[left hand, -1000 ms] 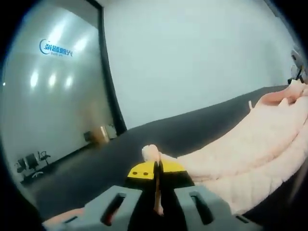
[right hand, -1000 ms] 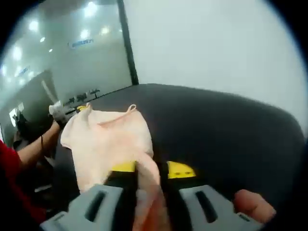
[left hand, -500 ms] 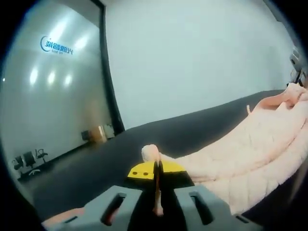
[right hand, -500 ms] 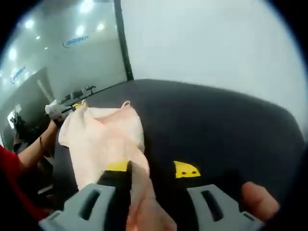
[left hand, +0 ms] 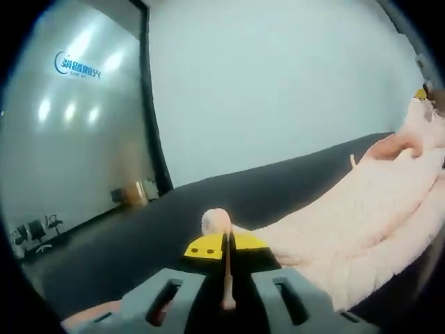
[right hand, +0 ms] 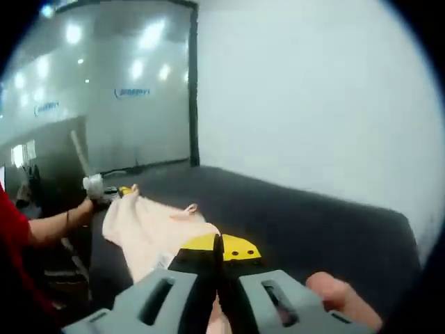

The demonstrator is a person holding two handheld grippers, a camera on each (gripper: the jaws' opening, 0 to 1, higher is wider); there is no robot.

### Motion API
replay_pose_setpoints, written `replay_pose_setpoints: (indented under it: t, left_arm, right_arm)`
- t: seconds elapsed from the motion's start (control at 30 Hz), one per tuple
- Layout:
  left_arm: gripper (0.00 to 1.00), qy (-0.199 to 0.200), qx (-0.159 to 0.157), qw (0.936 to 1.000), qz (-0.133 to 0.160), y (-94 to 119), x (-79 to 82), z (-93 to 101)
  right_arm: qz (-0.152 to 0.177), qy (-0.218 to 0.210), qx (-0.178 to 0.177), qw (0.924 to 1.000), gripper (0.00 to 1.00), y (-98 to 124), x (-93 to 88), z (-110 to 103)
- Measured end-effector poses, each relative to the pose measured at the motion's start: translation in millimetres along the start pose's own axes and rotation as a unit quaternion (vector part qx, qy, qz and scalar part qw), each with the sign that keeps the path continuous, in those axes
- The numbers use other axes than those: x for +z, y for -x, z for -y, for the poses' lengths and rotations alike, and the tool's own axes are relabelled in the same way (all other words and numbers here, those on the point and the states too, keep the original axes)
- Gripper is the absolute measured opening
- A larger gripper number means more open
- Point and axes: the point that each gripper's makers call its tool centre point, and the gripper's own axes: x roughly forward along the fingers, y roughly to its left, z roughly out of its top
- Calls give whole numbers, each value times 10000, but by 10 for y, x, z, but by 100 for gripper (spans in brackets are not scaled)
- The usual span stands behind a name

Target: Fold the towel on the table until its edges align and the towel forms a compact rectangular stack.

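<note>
Over dark table [left hand: 139, 236], left gripper [left hand: 226, 245] fingers clamped on pink towel [left hand: 348, 229], right gripper [right hand: 221, 252] fingers too

A dark table [left hand: 125, 243] carries the pink towel [left hand: 348, 229], draped lengthwise.

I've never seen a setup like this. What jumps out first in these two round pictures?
The pale pink towel stands out, stretched low over the dark table between two hand-held grippers. The left gripper pinches one corner between its shut yellow-tipped jaws, and the right gripper is shut on the other end, with the cloth running away toward the person's arm at the left of that view. Behind the table is a white wall and a glass partition with a blue logo.
</note>
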Motion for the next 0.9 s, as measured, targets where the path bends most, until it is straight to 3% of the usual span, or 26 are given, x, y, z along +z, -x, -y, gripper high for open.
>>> replay_pose_setpoints:
  t: [0.07,0.13,0.17,0.23,0.27,0.33,0.4,0.43,0.53,0.6,0.67,0.7,0.77,0.83,0.9]
  left_arm:
    - [0,188,-106,9997,105,53,180,-18]
    - [0,1044,-372,9937,193,110,377,41]
    - [0,921,-420,9949,21,131,460,28]
    - [0,530,-337,9980,-46,151,628,32]
    - [0,337,-358,9988,74,161,831,39]
    - [0,315,-357,9988,70,171,1111,37]
    - [0,257,-384,9988,166,184,1415,-19]
    - [0,196,-401,9987,238,230,1549,54]
    - [0,-334,-345,9974,531,296,1999,95]
    - [0,-654,-351,9961,477,327,2105,189]
    - [0,-907,-273,9951,274,291,2070,246]
    - [0,-927,-345,9948,251,253,2031,281]
    - [0,-940,-395,9947,159,243,1939,321]
    - [0,-981,-400,9943,124,318,1848,345]
    - [0,-986,-391,9943,105,325,1794,286]
  right_arm:
    - [441,101,-340,9984,0,193,273,136]
    - [872,243,-770,9929,0,450,524,271]
    - [1020,405,-892,9900,0,576,633,305]
    - [1258,638,-1094,9839,0,780,808,344]
    - [1381,758,-1238,9797,0,901,914,386]
    - [1561,869,-1429,9735,0,1112,1103,438]
    - [1794,1110,-1732,9620,0,1327,1337,564]
    - [1856,1213,-1878,9569,0,1433,1434,621]
    - [1981,1184,-1877,9547,0,1644,1597,682]
    - [1751,1037,-1710,9640,0,1569,1455,682]
    - [1169,888,-1334,9801,0,1366,1030,597]
    - [981,847,-1265,9835,0,1321,872,538]
    - [593,1164,-1052,9858,0,1272,583,371]
    - [197,1628,-800,9832,0,1289,265,111]
    - [-455,2332,-546,9698,0,1382,-136,-112]
